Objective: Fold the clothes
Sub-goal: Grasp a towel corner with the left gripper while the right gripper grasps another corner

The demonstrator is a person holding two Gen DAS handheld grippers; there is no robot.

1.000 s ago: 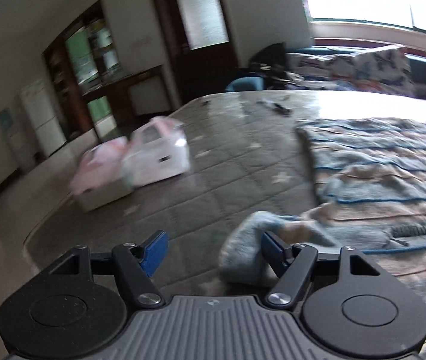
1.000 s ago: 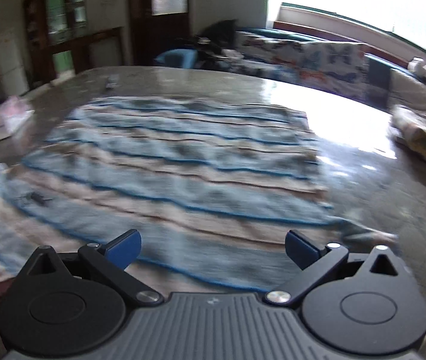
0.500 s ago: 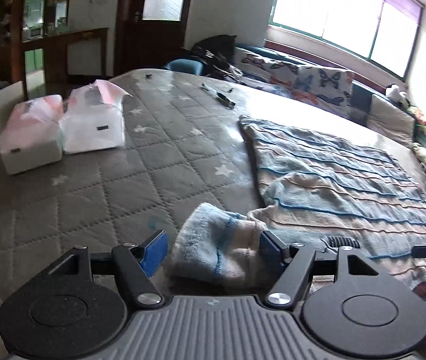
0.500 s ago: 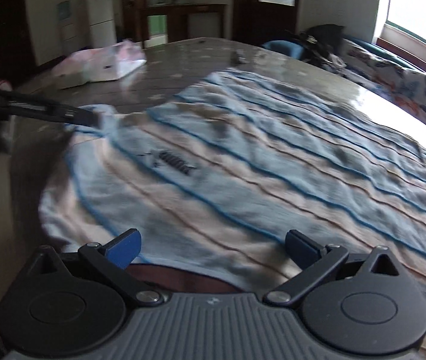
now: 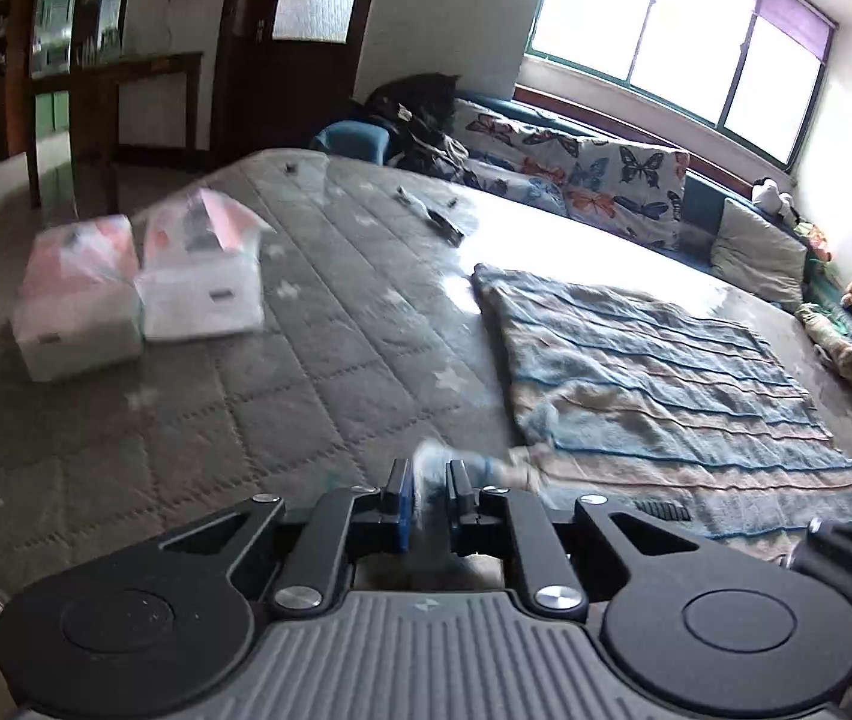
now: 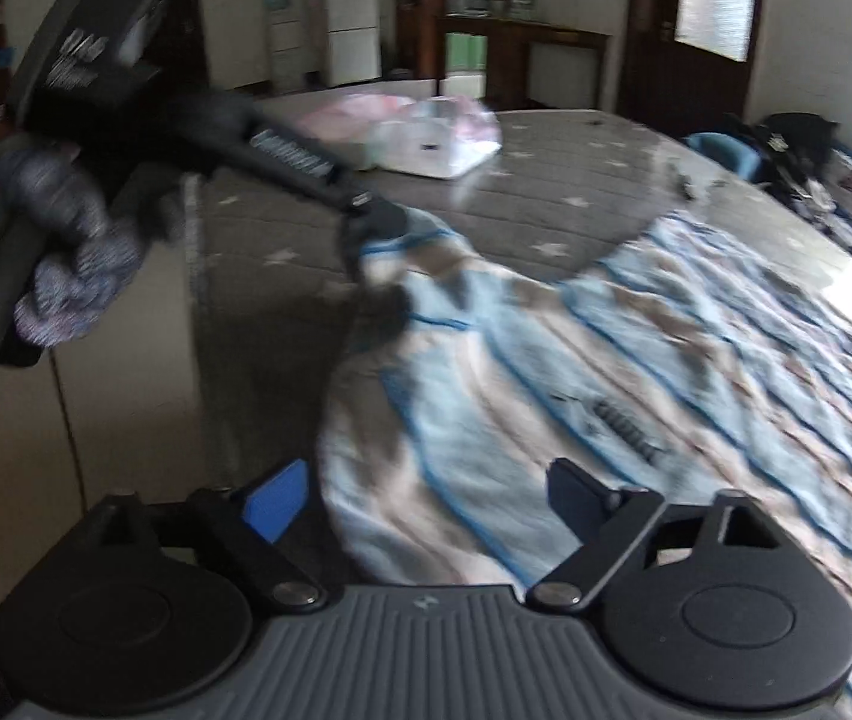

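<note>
Left wrist view: the fuzzy blue-and-beige striped garment (image 5: 654, 378) lies spread on the grey quilted star-print mattress (image 5: 282, 396), rumpled at its near edge. The left gripper (image 5: 426, 498) pinches its near corner; the right gripper (image 6: 426, 495) hovers spread over the near hem.

Pink packages (image 5: 138, 294) motion-blurred
</note>
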